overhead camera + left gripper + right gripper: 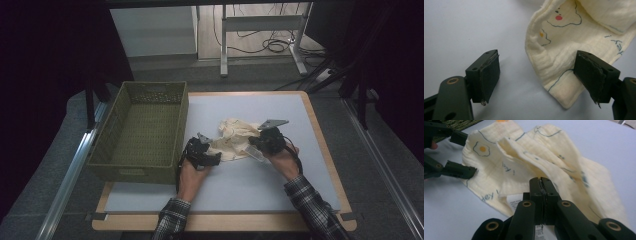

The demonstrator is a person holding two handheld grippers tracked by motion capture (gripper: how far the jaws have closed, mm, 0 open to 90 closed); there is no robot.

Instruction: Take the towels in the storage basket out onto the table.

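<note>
A cream muslin cloth with blue outlines and egg prints lies crumpled on the pale table top. In the left gripper view a corner of the cloth lies flat on the table between the wide jaws of my left gripper, which stands open. That left gripper sits at the cloth's left edge in the high view. My right gripper has its jaws pressed together on the near edge of the cloth, beside a white care label. From above, the right gripper is at the cloth's right side.
A green woven basket stands at the left of the table, close to the left hand. The grey mat has a wooden rim. Behind the table are a desk frame and cables on the floor.
</note>
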